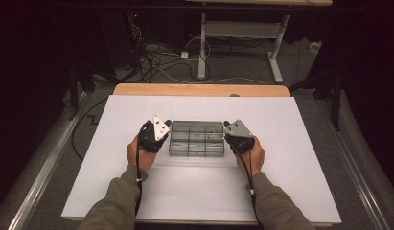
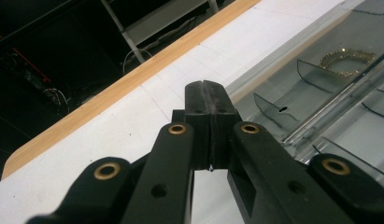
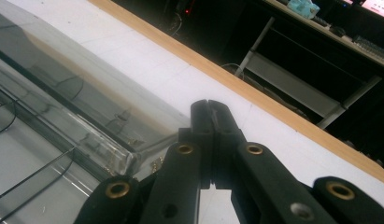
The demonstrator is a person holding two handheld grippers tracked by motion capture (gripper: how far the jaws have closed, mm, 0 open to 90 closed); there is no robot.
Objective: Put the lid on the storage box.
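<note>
A clear plastic compartment box (image 1: 196, 139) lies in the middle of the white table. My left gripper (image 1: 167, 123) rests against its left end, jaws shut with nothing between them. My right gripper (image 1: 227, 125) sits at the box's right end, also shut and empty. In the left gripper view the shut gripper (image 2: 205, 85) points past the box (image 2: 320, 88), where a gold chain (image 2: 348, 60) lies in one compartment. In the right gripper view the shut gripper (image 3: 209, 105) stands just beside the box's clear corner (image 3: 126, 161), with bits of gold chain (image 3: 156, 163) behind it.
The white sheet (image 1: 137, 191) covers the table, with a wooden edge (image 1: 199, 89) at the far side. Beyond it stand a desk frame (image 1: 242, 33) and loose cables (image 1: 151, 57) on the floor. A metal rail (image 1: 46, 163) runs along the left.
</note>
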